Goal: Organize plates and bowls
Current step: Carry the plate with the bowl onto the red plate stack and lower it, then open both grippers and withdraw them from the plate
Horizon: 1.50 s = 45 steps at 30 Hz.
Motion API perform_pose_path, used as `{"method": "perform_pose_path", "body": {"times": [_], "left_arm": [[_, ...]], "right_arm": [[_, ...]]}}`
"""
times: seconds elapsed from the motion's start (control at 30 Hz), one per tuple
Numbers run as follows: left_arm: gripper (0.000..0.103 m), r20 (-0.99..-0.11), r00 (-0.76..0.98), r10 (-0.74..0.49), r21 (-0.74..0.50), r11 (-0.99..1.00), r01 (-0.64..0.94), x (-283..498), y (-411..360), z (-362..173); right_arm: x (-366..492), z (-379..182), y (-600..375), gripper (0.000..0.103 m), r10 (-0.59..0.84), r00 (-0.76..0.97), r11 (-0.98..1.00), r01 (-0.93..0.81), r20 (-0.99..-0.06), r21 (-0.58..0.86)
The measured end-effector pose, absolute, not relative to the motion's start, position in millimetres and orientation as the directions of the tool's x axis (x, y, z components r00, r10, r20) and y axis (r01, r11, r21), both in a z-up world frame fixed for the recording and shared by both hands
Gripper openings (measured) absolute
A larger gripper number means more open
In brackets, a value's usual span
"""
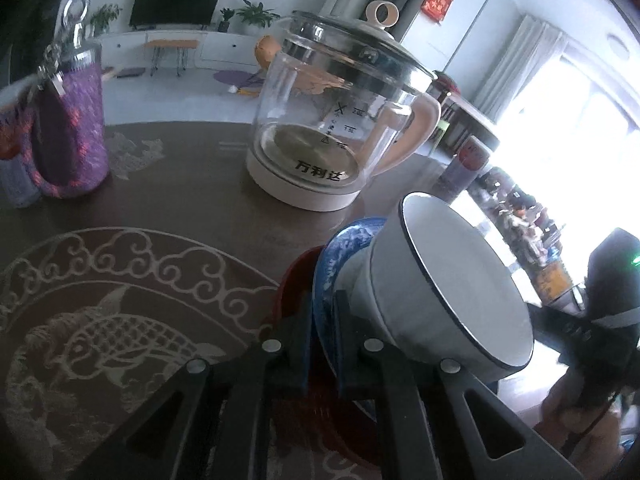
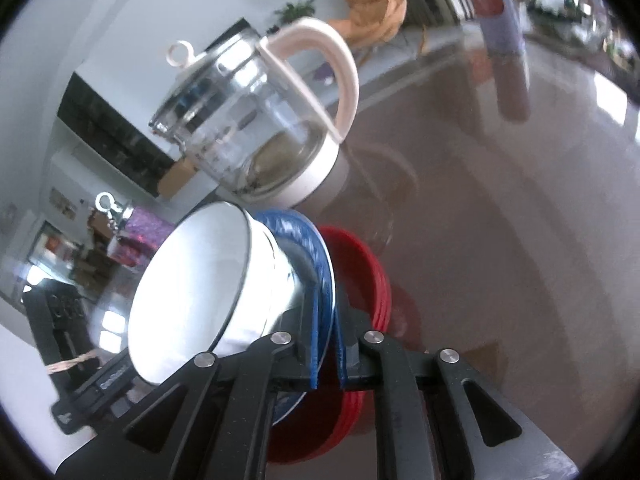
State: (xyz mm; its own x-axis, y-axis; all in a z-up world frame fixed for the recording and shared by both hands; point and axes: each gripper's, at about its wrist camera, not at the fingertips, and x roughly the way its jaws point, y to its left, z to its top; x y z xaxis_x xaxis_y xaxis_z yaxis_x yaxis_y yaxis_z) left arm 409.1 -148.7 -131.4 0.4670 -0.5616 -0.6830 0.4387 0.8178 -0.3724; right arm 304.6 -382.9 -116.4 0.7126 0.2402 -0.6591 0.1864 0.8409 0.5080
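Left gripper (image 1: pixel 322 320): jaws nearly closed, pinching the rim of the blue plate (image 1: pixel 340 252) between them; right gripper (image 2: pixel 325 320) same, nearly closed on the opposite rim of that plate (image 2: pixel 316 256). White bowl (image 1: pixel 452 280) with dark rim sits on the blue plate, just right of the left gripper's fingers, just left of the right gripper's (image 2: pixel 188 292); plate and bowl appear tilted in both views, though the cameras themselves are angled. Red plate (image 1: pixel 292 280) is directly behind the blue one on the left gripper's left side; on the right gripper's right side (image 2: pixel 360 264); whether they touch, cannot tell. Glass kettle (image 1: pixel 340 120) with cream base and handle stands on the brown table (image 1: pixel 180 184) ahead of both grippers; purple-sleeved bottle (image 1: pixel 72 120) far left of the left gripper.
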Motion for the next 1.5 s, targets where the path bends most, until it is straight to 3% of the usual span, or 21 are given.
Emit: {"method": "perform_pose_path", "body": {"times": [0.1,0.17,0.23,0.53,0.93,1.07,1.1,1.17,1.2,1.5], "left_arm": [[0.008,-0.687,0.499,-0.528,-0.33,0.838,0.434,398,-143,-117],[0.008,-0.698,0.518,-0.495,-0.29,0.856,0.428,390,-137,-108],[0.008,-0.709,0.536,-0.458,-0.245,0.873,0.422,377,-131,-102],[0.011,-0.761,0.562,-0.325,-0.101,0.914,0.392,293,-113,-95],[0.011,-0.857,0.481,-0.182,-0.027,0.95,0.312,244,-108,-143],[0.011,-0.881,0.444,-0.166,-0.015,0.946,0.323,240,-109,-161],[0.015,-0.879,0.447,-0.163,-0.011,0.946,0.324,238,-109,-162],[0.055,-0.876,0.446,-0.182,-0.031,0.945,0.325,236,-108,-163],[0.103,-0.868,0.453,-0.202,-0.049,0.944,0.327,234,-107,-162],[0.103,-0.8,0.547,-0.246,-0.007,0.916,0.402,208,-117,-138]], "right_arm": [[298,-98,-387,0.034,0.186,0.744,0.862,0.19,-0.642,0.47],[291,-86,-389,0.056,0.144,0.759,0.876,0.202,-0.635,0.439],[274,-74,-389,0.063,0.104,0.78,0.887,0.209,-0.617,0.412],[171,-84,-358,0.065,0.095,0.769,0.873,0.241,-0.632,0.424],[83,-131,-298,0.065,0.024,0.657,0.923,0.275,-0.753,0.27],[71,-136,-297,0.065,0.036,0.651,0.912,0.289,-0.759,0.291],[68,-136,-296,0.065,0.035,0.653,0.911,0.291,-0.757,0.293],[64,-136,-293,0.066,0.032,0.655,0.912,0.29,-0.755,0.29],[63,-135,-292,0.066,0.03,0.656,0.913,0.29,-0.754,0.288],[59,-130,-274,0.068,0.015,0.669,0.933,0.257,-0.744,0.251]]}}
